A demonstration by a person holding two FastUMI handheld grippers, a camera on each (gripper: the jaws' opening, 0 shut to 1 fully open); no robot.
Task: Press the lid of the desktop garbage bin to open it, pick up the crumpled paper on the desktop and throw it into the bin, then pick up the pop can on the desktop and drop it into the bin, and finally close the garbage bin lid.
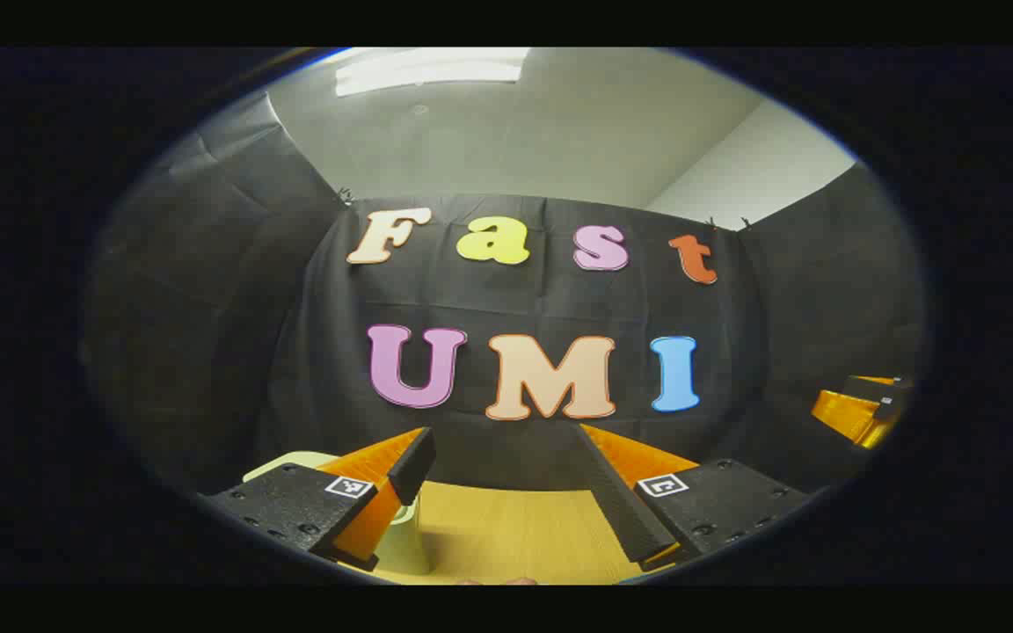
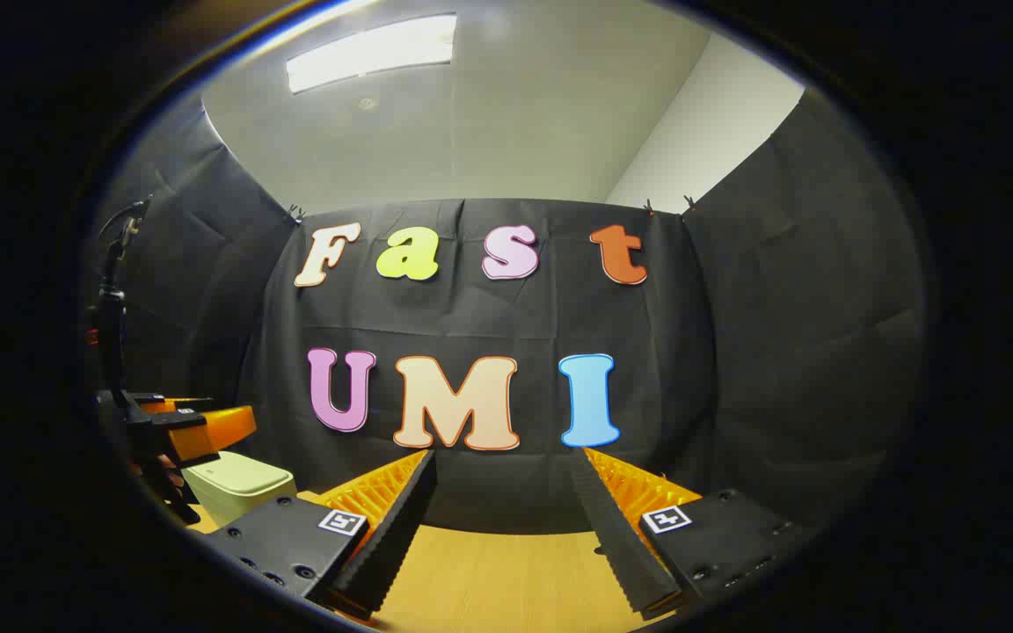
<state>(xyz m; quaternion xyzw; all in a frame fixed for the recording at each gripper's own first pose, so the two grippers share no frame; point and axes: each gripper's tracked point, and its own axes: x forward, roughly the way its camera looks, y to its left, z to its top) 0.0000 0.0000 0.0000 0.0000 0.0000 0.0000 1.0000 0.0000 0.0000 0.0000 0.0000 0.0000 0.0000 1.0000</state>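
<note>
Still at the start: the bin lid is shut, waiting to be pressed.
Both the left gripper (image 1: pixel 506 466) and the right gripper (image 2: pixel 502 492) hold their jaws wide apart and empty; the garbage bin (image 2: pixel 238 482) sits at the worktop's (image 2: pixel 506 580) left edge, so the left one should likely press its lid first.

You face a black cloth booth wall (image 2: pixel 489 325), creased and hung across the back and round both sides, held at its top edge by small dark clips (image 2: pixel 296 213). Beneath you lies a light wooden tabletop (image 2: pixel 506 580) with a fine grain. Above the cloth you see a plain white ceiling (image 1: pixel 559 132) with a long rectangular ceiling light (image 2: pixel 372 53) glowing. At your upper right a white room wall (image 1: pixel 761 176) meets the ceiling.
</note>
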